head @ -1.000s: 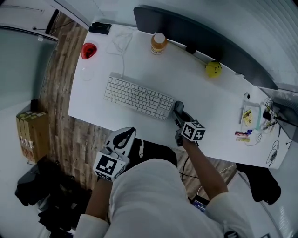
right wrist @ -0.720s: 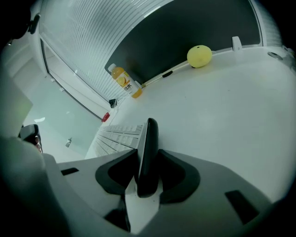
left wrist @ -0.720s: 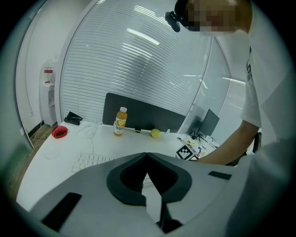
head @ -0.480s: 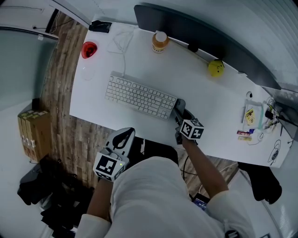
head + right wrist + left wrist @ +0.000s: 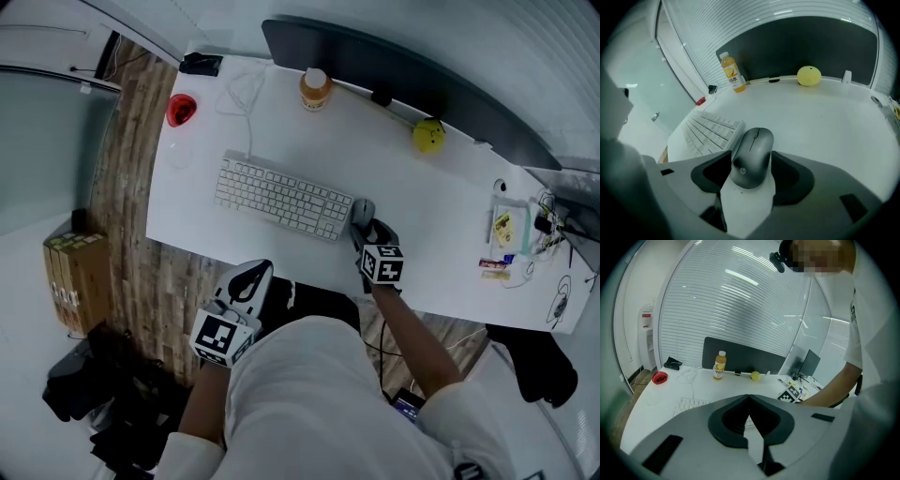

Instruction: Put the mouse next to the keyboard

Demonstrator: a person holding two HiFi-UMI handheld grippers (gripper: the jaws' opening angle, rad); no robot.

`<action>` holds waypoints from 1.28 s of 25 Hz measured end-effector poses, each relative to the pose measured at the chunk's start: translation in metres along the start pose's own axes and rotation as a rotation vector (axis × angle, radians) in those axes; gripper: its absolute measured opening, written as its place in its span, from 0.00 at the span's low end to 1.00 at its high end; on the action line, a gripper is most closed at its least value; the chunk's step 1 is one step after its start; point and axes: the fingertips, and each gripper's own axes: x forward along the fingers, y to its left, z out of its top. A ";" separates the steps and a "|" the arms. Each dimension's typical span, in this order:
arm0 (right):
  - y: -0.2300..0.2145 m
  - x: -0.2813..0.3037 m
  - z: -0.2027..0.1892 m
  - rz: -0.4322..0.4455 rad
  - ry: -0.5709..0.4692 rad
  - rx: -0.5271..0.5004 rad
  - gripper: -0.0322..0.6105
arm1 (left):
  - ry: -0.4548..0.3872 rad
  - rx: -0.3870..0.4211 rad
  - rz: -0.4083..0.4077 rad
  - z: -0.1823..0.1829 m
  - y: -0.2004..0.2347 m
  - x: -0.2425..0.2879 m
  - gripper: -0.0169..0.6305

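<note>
Since bulk sets the order, the white desk point(image 5: 441, 202) is taken first: most of the head view is filled by it, w/ a dark panel point(image 5: 394, 66) stood along its far edge. The keyboard point(image 5: 281, 197) is laid lengthways on the desk's left half. The left gripper point(image 5: 251, 281) is held off the near edge, close to the person's body and well apart from everything on the desk. Its jaws are seen pressed together at the tips w/ nothing between them. The right gripper point(image 5: 367, 225) is reached in over the near edge, and its jaws are closed on the rear flanks of the mouse. A juice bottle point(image 5: 316, 89) and a yellow fruit point(image 5: 428, 138) are left near the panel, not involved.

The mouse point(image 5: 752, 157) is set flat on the desk just beside the keyboard's right end, nose pointed away from the person. Whether the two are touching can't be told.

Placement is judged approx done, w/ only the release left. The mouse is prob. light and rigid, a smooth curved plastic shell, so it could be squeezed fwd out of a pinch. It's best taken low on the side walls near the widest part, w/ modest force, and the top buttons and wheel are best avoided. The jaws should be opened straight apart so the mouse isn't nudged.
</note>
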 end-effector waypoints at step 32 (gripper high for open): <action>0.111 -0.179 0.007 -0.164 -0.391 0.059 0.21 | -0.125 0.145 -0.182 -0.027 0.025 -0.142 0.05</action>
